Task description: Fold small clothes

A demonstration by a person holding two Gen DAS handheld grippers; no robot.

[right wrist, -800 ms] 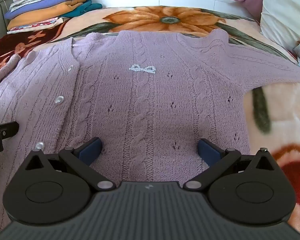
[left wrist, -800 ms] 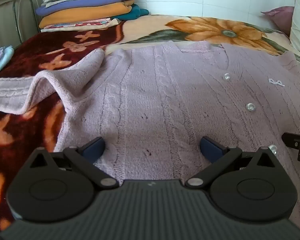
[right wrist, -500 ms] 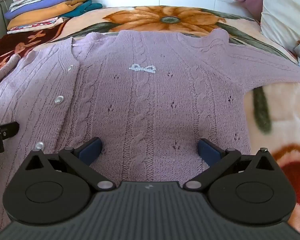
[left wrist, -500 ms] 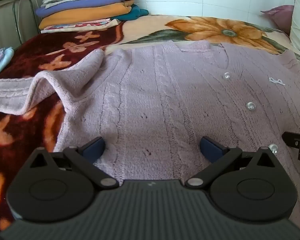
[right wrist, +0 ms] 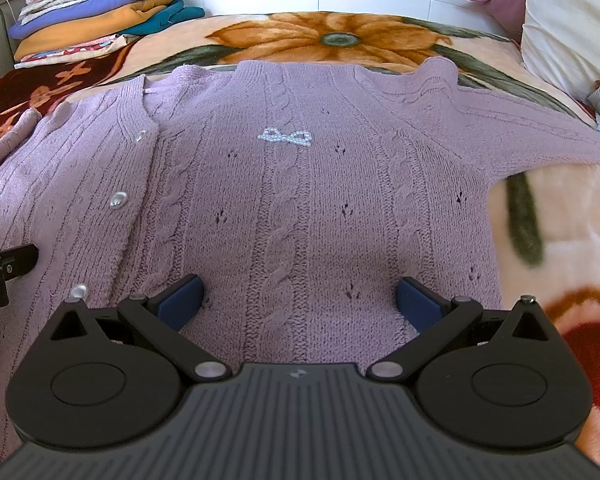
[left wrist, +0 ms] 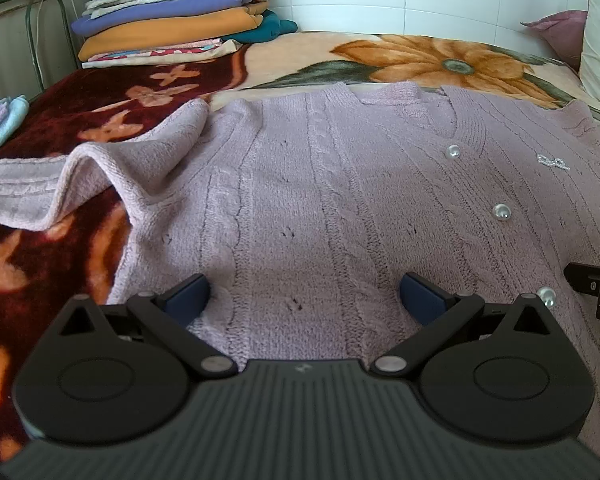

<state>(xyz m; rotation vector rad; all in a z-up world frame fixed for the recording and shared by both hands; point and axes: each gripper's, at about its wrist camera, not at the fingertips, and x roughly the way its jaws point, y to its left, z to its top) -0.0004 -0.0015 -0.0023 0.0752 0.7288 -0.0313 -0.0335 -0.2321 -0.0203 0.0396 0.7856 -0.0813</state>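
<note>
A lilac cable-knit cardigan [left wrist: 308, 208] with pearl buttons lies spread face-up on a flowered blanket. Its left sleeve [left wrist: 80, 184] is rumpled and humped up; its right sleeve [right wrist: 540, 132] stretches out flat. A beaded bow [right wrist: 286, 138] decorates the chest. My left gripper [left wrist: 304, 300] hovers open over the hem of the left half, with only flat knit between its blue pads. My right gripper [right wrist: 300, 300] is open over the hem of the right half, gripping nothing. Each gripper's edge shows in the other's view: right gripper [left wrist: 596, 284], left gripper [right wrist: 4, 268].
A stack of folded blankets [left wrist: 172, 12] sits at the back left by a metal bed rail [left wrist: 32, 12]. White and pink pillows [right wrist: 572, 20] lie at the back right against the tiled wall. Folded pale clothes [left wrist: 0, 124] rest at the far left edge.
</note>
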